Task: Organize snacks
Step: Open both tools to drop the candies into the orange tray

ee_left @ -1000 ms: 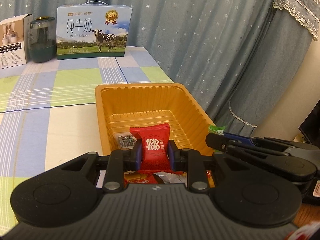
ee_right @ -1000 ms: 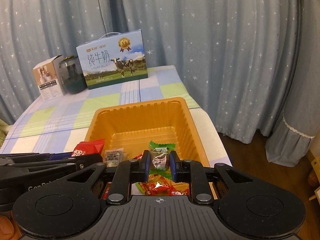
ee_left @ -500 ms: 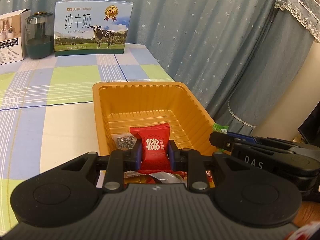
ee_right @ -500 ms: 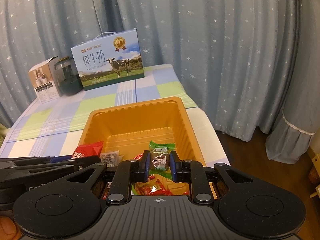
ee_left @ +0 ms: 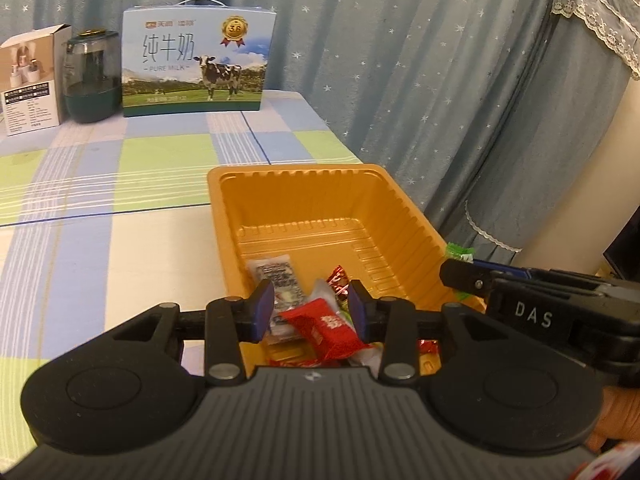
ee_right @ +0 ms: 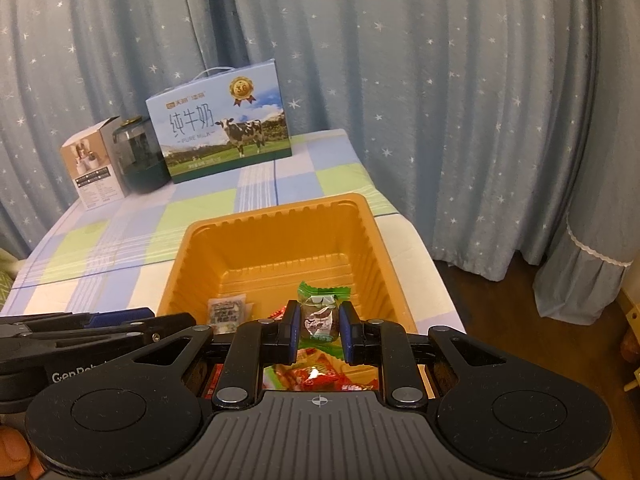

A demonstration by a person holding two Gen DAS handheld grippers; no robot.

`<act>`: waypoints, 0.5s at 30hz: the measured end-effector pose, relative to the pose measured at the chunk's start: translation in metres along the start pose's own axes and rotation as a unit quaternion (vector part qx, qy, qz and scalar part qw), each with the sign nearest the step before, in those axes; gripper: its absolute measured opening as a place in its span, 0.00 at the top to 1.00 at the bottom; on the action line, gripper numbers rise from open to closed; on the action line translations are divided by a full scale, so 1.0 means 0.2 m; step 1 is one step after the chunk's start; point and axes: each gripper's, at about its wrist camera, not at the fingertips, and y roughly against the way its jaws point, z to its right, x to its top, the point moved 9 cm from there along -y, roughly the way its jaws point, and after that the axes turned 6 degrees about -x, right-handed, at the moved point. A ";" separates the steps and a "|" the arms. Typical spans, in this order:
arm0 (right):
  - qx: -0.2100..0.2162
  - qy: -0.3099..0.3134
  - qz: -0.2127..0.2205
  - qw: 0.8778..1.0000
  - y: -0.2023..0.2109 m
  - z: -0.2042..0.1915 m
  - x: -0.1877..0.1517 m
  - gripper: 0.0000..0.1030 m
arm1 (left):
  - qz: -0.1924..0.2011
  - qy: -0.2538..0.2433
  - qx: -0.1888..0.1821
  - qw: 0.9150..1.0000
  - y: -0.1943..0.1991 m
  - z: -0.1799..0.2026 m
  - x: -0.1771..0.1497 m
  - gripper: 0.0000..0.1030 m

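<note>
An orange plastic tray [ee_left: 296, 170] sits on the checked tablecloth and holds several wrapped snacks at its near end. My left gripper [ee_left: 311, 310] hangs over that end with its jaws opening. The red packet [ee_left: 328, 332] lies tilted between and below them, free of both pads. A silver packet [ee_left: 276, 274] lies just beyond. In the right wrist view the tray [ee_right: 276, 212] is straight ahead, and my right gripper [ee_right: 320, 320] is shut on a green-wrapped candy [ee_right: 320, 314] above the snack pile. The left gripper [ee_right: 172, 320] shows at the left edge.
A blue milk carton [ee_left: 198, 64], a dark green jar [ee_left: 93, 76] and a white box [ee_left: 30, 80] stand at the table's far end. Starred curtains [ee_right: 440, 100] hang close behind and to the right. The table's right edge runs just past the tray.
My left gripper's jaws have spread apart and the red packet has slipped out, tipping down onto the snacks in the tray. The right gripper still holds its green candy in the same place.
</note>
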 end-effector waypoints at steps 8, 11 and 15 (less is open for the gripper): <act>0.007 0.002 0.007 1.000 0.04 -0.04 0.03 0.80 | 0.005 0.002 0.010 1.000 0.08 -0.04 -0.01 0.60; 0.010 0.001 0.007 1.000 0.05 -0.05 0.05 0.80 | 0.008 0.004 0.011 1.000 0.10 -0.05 -0.01 0.59; 0.015 -0.003 0.005 1.000 0.04 -0.05 0.06 0.80 | 0.009 0.003 0.014 1.000 0.11 -0.06 -0.01 0.59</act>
